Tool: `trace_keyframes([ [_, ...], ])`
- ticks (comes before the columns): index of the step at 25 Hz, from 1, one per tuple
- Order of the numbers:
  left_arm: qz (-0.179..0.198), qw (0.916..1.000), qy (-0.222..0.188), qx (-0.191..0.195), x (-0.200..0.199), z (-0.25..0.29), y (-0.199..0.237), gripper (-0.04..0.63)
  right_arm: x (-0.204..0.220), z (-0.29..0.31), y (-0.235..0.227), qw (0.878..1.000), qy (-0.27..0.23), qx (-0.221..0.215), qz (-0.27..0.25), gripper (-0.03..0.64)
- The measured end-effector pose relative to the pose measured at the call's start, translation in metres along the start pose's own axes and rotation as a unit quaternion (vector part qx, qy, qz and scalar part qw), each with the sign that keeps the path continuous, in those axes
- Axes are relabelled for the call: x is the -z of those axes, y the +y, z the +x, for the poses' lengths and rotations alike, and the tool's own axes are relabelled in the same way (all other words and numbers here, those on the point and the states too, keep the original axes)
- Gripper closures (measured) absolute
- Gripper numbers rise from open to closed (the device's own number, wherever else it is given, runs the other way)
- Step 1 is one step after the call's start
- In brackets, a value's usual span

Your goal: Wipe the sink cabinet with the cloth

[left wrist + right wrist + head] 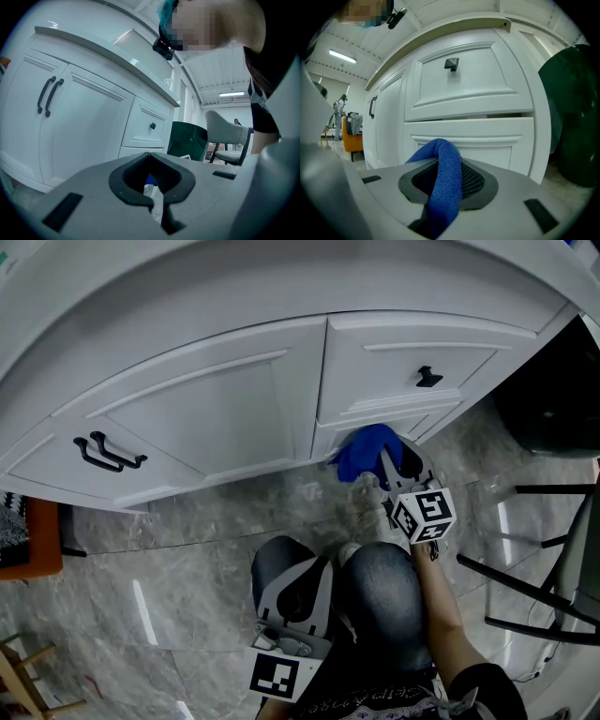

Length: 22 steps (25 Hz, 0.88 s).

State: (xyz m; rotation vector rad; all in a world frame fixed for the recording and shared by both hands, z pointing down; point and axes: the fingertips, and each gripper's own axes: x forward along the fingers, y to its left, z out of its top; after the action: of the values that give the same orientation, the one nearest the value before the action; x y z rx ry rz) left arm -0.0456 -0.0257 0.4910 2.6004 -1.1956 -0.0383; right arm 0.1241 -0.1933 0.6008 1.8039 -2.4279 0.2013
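Observation:
The white sink cabinet (216, 409) curves across the head view, with two black door handles (108, 454) at the left and a knobbed drawer (412, 357) at the right. A blue cloth (364, 451) is pressed against the lower drawer front, below the knobbed drawer. My right gripper (392, 463) is shut on the cloth. In the right gripper view the cloth (446, 176) hangs bunched between the jaws, close to the lower drawer (478, 136). My left gripper (298, 596) is low by the person's knee, away from the cabinet. Its jaws (150, 157) are closed together with nothing in them.
A dark green bin (553, 390) stands right of the cabinet. A chair with black legs (544, 559) is at the right. An orange object (37, 540) and wooden legs (23, 671) are at the far left. The floor (187, 549) is grey marble tile.

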Motion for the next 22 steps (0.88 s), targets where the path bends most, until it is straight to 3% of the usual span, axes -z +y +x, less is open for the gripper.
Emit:
trace_keyframes([
  [9, 0.002, 1.0, 0.001, -0.004, 0.0, -0.002, 0.001, 0.591, -0.008, -0.02, -0.031, 0.999, -0.018, 0.038, 0.012, 0.503],
  [15, -0.001, 1.0, 0.0, -0.003, 0.001, -0.003, 0.002, 0.591, 0.001, -0.04, -0.105, 0.989, -0.009, 0.146, 0.03, 0.503],
  [22, -0.001, 1.0, 0.003, 0.0, 0.002, -0.003, 0.0, 0.589, 0.003, -0.045, -0.145, 0.98, 0.005, 0.197, 0.006, 0.503],
])
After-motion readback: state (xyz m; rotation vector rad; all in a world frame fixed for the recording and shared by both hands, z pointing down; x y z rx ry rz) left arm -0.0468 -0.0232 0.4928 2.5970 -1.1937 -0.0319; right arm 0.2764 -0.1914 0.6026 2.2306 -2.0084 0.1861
